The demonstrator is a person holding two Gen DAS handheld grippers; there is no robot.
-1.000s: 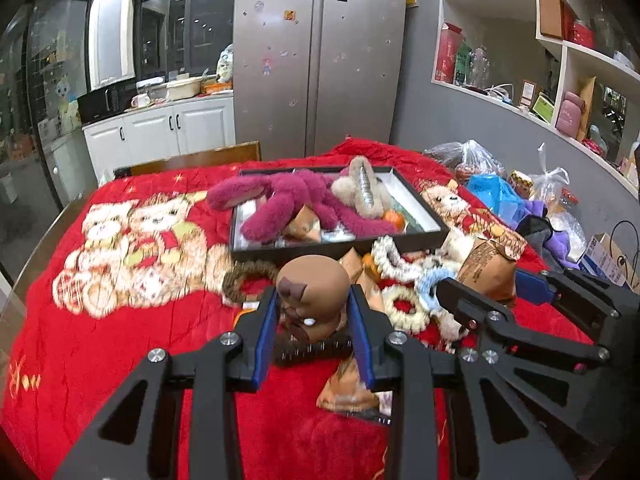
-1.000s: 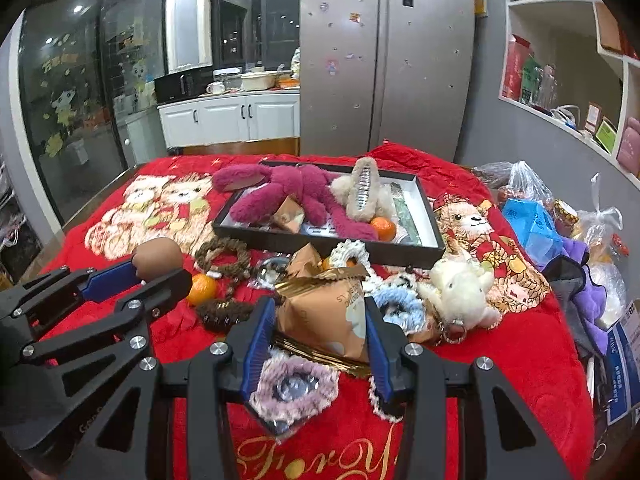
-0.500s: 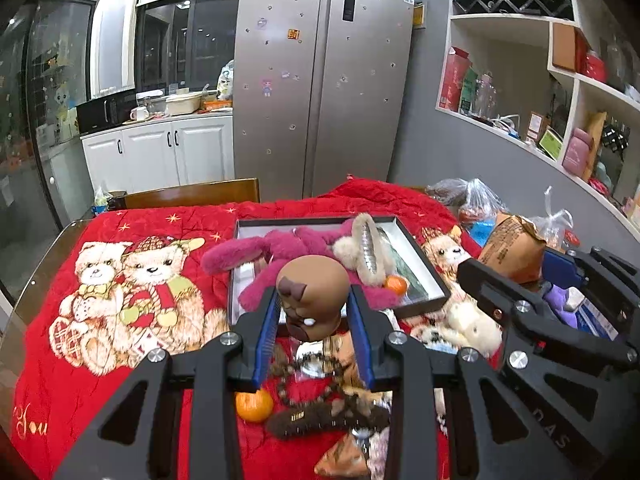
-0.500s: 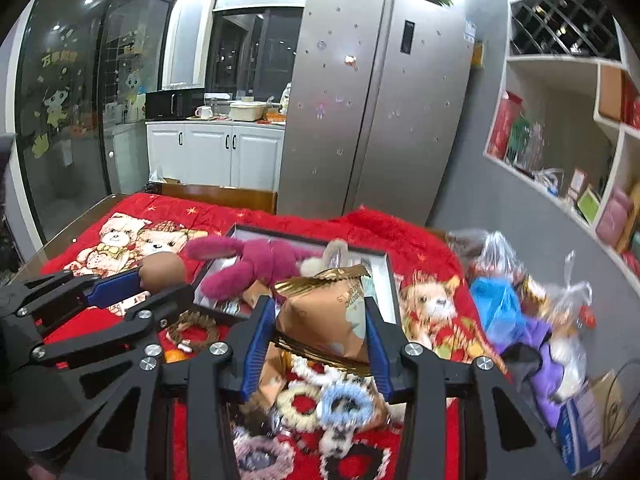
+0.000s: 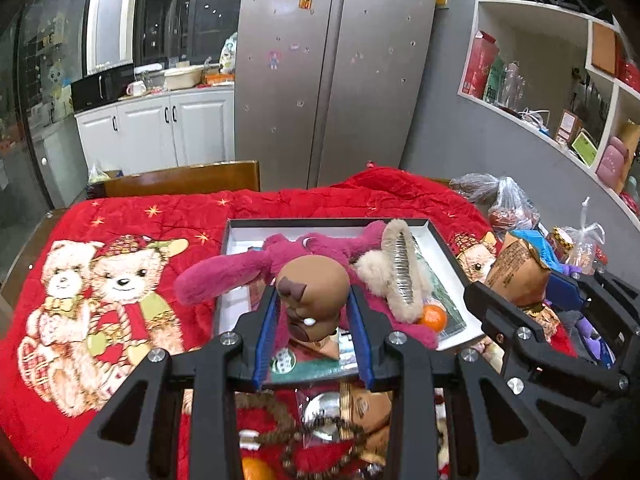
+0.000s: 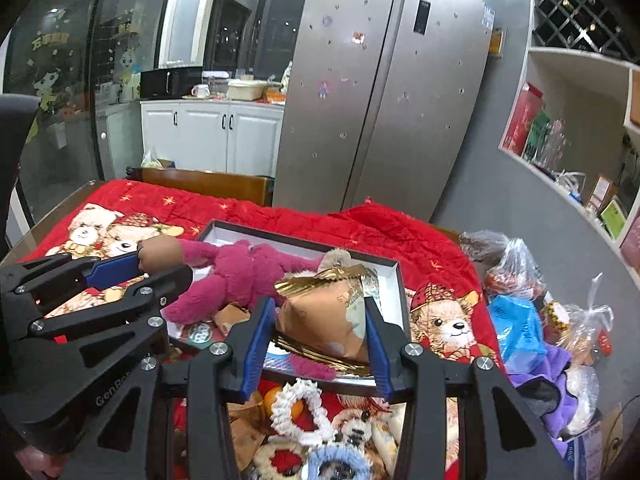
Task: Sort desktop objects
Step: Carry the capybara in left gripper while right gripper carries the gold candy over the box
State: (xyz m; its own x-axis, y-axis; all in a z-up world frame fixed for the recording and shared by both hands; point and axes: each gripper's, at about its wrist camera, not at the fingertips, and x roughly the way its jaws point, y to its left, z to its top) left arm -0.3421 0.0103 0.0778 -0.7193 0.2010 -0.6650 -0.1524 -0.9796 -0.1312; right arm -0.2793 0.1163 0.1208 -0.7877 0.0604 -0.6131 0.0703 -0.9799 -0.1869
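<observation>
1. On the left side of the table [image 5: 24, 248], over its red bear-print blanket [image 5: 132, 216], I have the left gripper [image 5: 313, 316] clamped on a brown figurine [image 5: 314, 294]. The jaws stand narrow, pressing its rounded sides, and it hangs above the near edge of the tray.
2. I judge the figurine stiff and smooth, a little slippery. The grip sits across its widest part, which I think is the right place; higher up on the dome it could squirt out.
3. In the middle lies the black-rimmed tray [image 5: 448, 248], holding a magenta plush toy [image 5: 224, 272], a furry hair clip [image 5: 396, 268] and an orange [image 5: 434, 317].
4. To the right, the right gripper [image 6: 320, 326] holds a tan snack pouch [image 6: 326, 314] with a gold crimped seal, the jaws at middling width against its flanks, above the tray's near right corner.
5. The pouch looks light, puffy and crushable. I would keep the hold on its body, below the seal, and squeeze no harder.
6. Below it, scrunchies [image 6: 298, 412] and other small things lie unsorted.
</observation>
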